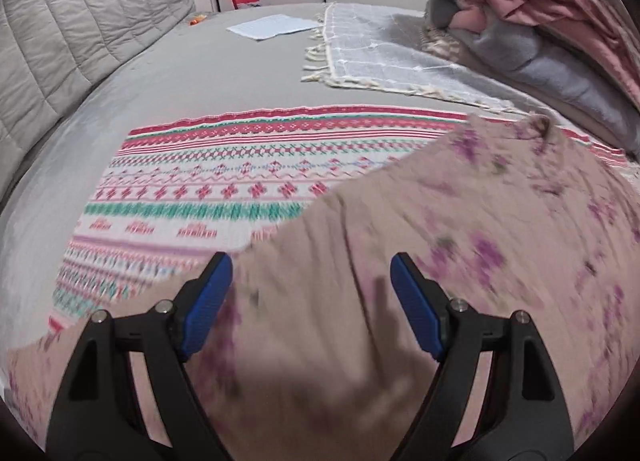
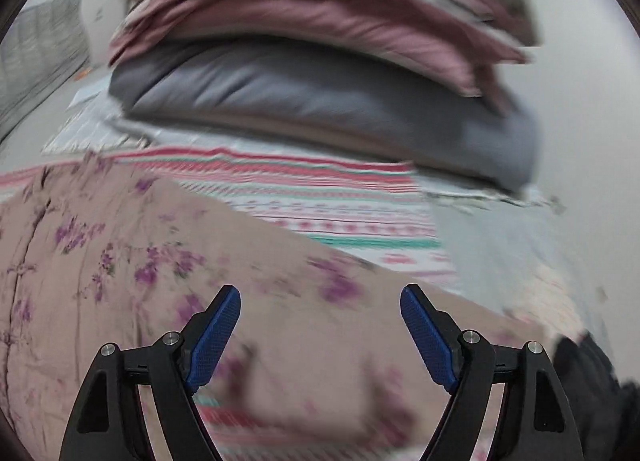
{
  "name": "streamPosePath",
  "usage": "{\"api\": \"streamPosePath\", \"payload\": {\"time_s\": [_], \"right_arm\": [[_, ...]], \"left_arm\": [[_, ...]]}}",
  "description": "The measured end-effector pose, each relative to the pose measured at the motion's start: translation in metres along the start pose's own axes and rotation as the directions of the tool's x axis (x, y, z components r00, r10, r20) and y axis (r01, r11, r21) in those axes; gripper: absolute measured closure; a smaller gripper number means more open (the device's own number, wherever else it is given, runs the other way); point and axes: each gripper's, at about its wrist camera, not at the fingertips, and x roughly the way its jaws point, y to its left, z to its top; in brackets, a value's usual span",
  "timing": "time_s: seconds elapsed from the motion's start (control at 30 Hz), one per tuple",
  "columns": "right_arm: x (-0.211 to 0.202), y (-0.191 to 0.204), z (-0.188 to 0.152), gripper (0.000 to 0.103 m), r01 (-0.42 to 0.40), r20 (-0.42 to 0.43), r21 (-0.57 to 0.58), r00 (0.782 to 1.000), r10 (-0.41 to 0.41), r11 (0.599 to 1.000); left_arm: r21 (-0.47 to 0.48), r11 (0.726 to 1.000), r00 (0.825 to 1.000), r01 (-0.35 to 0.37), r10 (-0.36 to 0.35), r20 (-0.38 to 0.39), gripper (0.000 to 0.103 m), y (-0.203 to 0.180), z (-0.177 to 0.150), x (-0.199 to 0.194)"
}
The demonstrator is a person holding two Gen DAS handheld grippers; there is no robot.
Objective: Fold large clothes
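Left wrist view: the left gripper has its two blue-padded fingers spread wide apart, with nothing clamped between them. Directly beneath and ahead of the gap lies the pink floral garment, which spreads from under the fingers out to the right of the tool; it is blurred and its edges are soft. Its upper corner reaches forward and right of the tool. Ahead and to the left of the tool, the garment overlaps a patterned cloth with red, green and white bands, laid flat on the grey bed sheet. Further ahead to the right sits a fringed grey throw, and at the far right a stack of bedding. A quilted headboard stands to the far left. A folded pale sheet lies far ahead. Right wrist view: the right gripper likewise stands with its jaws apart, empty, the floral garment lying below the gap and to the left of the tool. The banded cloth shows ahead, and the bedding stack rises beyond it. This view is heavily blurred.
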Motion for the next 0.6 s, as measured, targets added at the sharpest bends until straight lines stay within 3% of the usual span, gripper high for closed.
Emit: {"api": "streamPosePath", "payload": {"time_s": [0.07, 0.13, 0.27, 0.3, 0.33, 0.37, 0.4, 0.47, 0.5, 0.53, 0.6], "right_arm": [[0.041, 0.006, 0.016, 0.019, -0.025, -0.017, -0.046, 1.0, 0.024, 0.999], [0.072, 0.02, 0.025, 0.019, -0.034, -0.035, -0.095, 0.999, 0.031, 0.995], [0.132, 0.023, 0.033, 0.019, -0.036, -0.143, -0.158, 0.99, 0.013, 0.987], [0.139, 0.02, 0.03, 0.02, -0.05, -0.171, -0.147, 0.985, 0.024, 0.988], [0.139, 0.015, 0.026, 0.02, -0.058, -0.145, -0.101, 0.988, 0.043, 0.993], [0.139, 0.013, 0.024, 0.025, -0.064, -0.127, -0.067, 0.99, 0.055, 0.996], [0.136, 0.012, 0.018, 0.033, -0.081, -0.112, -0.032, 0.991, 0.077, 0.996], [0.123, 0.016, 0.008, 0.073, -0.092, -0.08, -0.033, 0.993, 0.089, 0.995], [0.117, 0.021, 0.005, 0.089, -0.063, -0.071, -0.053, 0.996, 0.059, 0.997], [0.11, 0.027, 0.0, 0.096, -0.003, -0.062, -0.085, 0.998, -0.002, 0.996], [0.092, 0.041, -0.001, 0.098, 0.136, -0.007, -0.123, 0.99, -0.138, 0.983]], "left_arm": [[-0.037, 0.999, 1.0, 0.009, -0.01, -0.011, 0.022, 0.009, 0.008, 0.03], [-0.11, 0.991, 0.996, 0.074, -0.079, -0.041, 0.021, 0.023, 0.006, 0.057], [-0.138, 0.977, 0.985, 0.164, -0.169, -0.029, 0.02, 0.032, 0.002, 0.066], [-0.123, 0.978, 0.985, 0.166, -0.172, -0.033, 0.023, 0.029, 0.001, 0.064], [-0.103, 0.979, 0.983, 0.176, -0.18, -0.032, 0.035, 0.025, 0.001, 0.061], [-0.067, 0.979, 0.98, 0.194, -0.196, -0.028, 0.052, 0.019, 0.0, 0.056], [-0.046, 0.978, 0.978, 0.204, -0.205, -0.029, 0.06, 0.014, -0.001, 0.053], [0.008, 0.987, 0.987, 0.158, -0.158, -0.036, 0.089, 0.0, 0.0, 0.047], [-0.001, 0.993, 0.993, 0.119, -0.119, -0.024, 0.092, -0.004, 0.001, 0.04], [-0.006, 0.997, 0.997, 0.077, -0.077, -0.001, 0.094, -0.009, 0.003, 0.033], [0.002, 1.0, 0.998, 0.01, -0.01, 0.061, 0.095, -0.013, 0.01, 0.022]]}}
